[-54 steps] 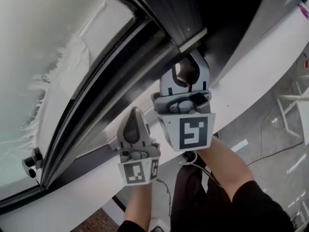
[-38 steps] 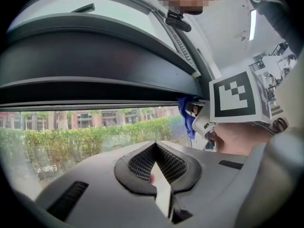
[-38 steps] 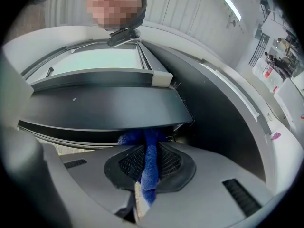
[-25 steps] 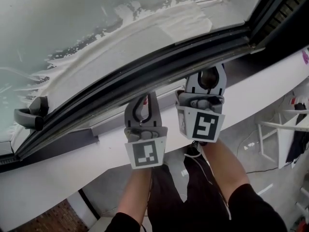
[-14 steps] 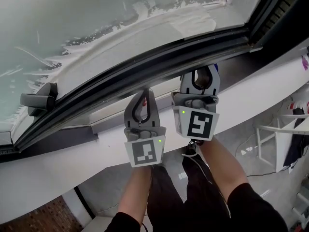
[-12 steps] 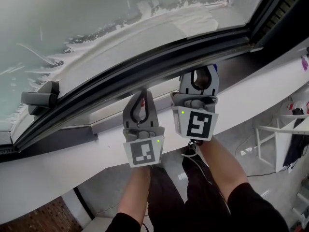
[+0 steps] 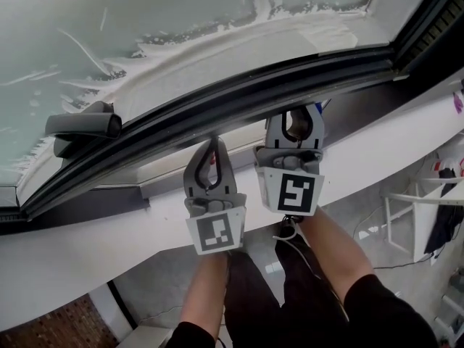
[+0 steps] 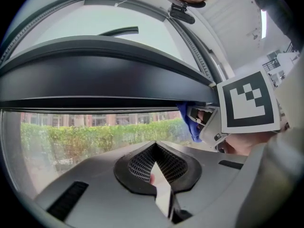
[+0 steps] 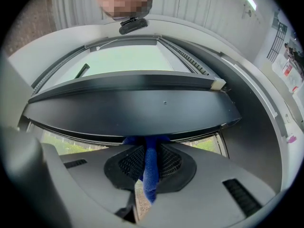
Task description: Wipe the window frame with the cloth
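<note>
The dark window frame (image 7: 239, 96) runs slantwise across the head view, under the glass. My right gripper (image 7: 298, 112) points up at the frame's lower rail and is shut on a blue cloth (image 9: 150, 167). The cloth's top is bunched against the underside of the dark frame (image 9: 142, 103). Only a sliver of blue cloth (image 7: 321, 106) shows in the head view. Just to the left, my left gripper (image 7: 212, 143) is shut with nothing visible in it, its tips by the same rail. From the left gripper view (image 8: 155, 164), the cloth (image 8: 189, 120) and the right gripper (image 8: 209, 122) appear at right.
A grey window handle (image 7: 83, 125) sticks out at the left of the frame. A broad white sill (image 7: 80, 249) runs below the grippers. White smears mark the glass (image 7: 181, 35). A white rack (image 7: 428, 209) stands on the floor at right, and greenery shows outside.
The view has swung from the frame's corner to its long lower rail. Over the last second both grippers have slid a little left along the rail, away from the right corner, the cloth still gripped.
</note>
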The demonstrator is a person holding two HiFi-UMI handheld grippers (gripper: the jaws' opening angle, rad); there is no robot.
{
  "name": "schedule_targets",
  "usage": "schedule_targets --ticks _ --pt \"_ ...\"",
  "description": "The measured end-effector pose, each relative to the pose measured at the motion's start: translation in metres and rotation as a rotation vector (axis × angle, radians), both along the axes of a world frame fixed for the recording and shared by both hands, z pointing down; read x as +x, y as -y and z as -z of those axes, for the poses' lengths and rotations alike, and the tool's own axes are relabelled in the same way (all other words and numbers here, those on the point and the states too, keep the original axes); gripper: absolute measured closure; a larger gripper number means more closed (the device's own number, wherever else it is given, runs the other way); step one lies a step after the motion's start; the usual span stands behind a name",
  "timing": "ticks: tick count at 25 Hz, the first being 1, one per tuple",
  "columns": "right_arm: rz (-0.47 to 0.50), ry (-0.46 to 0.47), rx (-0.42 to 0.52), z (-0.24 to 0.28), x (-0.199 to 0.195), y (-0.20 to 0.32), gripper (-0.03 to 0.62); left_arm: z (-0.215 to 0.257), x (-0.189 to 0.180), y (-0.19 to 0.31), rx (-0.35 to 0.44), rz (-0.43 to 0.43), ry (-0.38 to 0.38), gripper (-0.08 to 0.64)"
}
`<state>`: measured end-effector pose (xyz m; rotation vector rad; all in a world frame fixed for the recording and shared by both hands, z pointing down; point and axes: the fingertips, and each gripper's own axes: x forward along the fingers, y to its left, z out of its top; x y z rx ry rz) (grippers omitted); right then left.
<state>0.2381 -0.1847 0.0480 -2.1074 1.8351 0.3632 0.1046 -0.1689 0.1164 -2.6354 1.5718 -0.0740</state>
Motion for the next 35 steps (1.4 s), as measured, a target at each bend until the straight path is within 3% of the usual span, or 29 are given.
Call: schedule_targets --ticks 24,35 --pt "0.049 -0.042 0.011 0.007 -0.075 -0.001 0.569 0.009 -0.080 -0.005 0.010 0.082 0.000 0.555" --pt "0.113 -0.150 0.048 0.003 -0.127 -0.001 0.569 0.001 -0.108 -0.009 -0.003 0.109 0.009 0.555"
